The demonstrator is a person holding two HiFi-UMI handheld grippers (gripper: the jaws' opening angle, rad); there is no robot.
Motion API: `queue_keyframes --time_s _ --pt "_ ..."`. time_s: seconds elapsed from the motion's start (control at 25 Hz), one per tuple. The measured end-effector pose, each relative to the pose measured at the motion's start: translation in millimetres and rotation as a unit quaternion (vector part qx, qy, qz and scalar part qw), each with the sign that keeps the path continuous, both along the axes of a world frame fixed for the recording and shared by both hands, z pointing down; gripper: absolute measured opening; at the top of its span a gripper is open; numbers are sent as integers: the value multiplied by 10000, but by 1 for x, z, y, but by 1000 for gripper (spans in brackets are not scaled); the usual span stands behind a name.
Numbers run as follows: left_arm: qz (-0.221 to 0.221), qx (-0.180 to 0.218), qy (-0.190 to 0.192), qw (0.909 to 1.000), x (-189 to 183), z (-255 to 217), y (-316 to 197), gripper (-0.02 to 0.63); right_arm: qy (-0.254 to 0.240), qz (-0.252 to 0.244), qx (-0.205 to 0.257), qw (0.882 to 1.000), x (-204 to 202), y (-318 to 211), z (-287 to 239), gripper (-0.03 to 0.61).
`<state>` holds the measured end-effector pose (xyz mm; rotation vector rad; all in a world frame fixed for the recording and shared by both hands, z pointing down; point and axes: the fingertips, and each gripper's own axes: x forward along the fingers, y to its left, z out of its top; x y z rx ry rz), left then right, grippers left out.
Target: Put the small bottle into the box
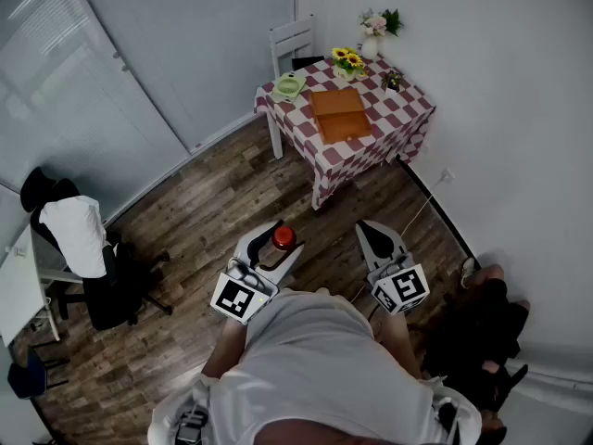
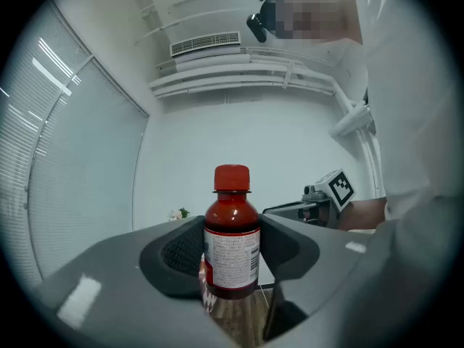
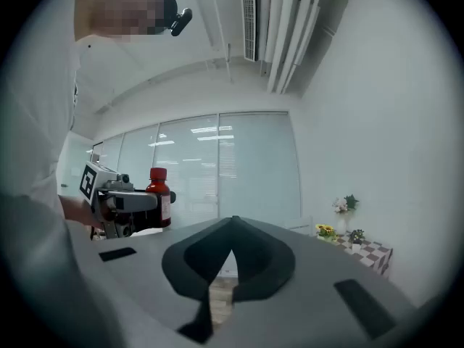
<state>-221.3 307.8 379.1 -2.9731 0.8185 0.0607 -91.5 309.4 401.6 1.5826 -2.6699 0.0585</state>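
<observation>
A small dark-red bottle with a red cap and white label stands upright between the jaws of my left gripper, which is shut on its body. The left gripper view shows the bottle pinched between the two dark pads. My right gripper is held beside it, shut and empty, its jaw tips touching. From the right gripper view the bottle appears off to the left. The brown box lies on the far checked table, well ahead of both grippers.
A white chair, flower vases and a green dish stand at or on the table. An office chair draped in white cloth is at the left. Dark bags sit on the wood floor at the right wall.
</observation>
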Motion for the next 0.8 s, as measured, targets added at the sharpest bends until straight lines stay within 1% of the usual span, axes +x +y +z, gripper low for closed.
queue_keyframes --time_s 0.28,0.4,0.52,0.6,0.8 --pt "-27 14 -34 10000 1 1 0 219 -24 0 34 10000 3 2 0 0" --pt "-6 43 -115 9999 6 3 1 219 -63 -14 83 9999 6 3 0 0" --pt "17 21 -199 9998 16 8 5 219 -201 3 -7 9998 16 7 5 2" --pt "35 -64 -213 9997 23 13 7 219 -258 15 -96 9996 25 11 12 2" --pt "-161 -211 -148 9995 22 24 2 219 -403 -93 -246 9988 33 6 30 2"
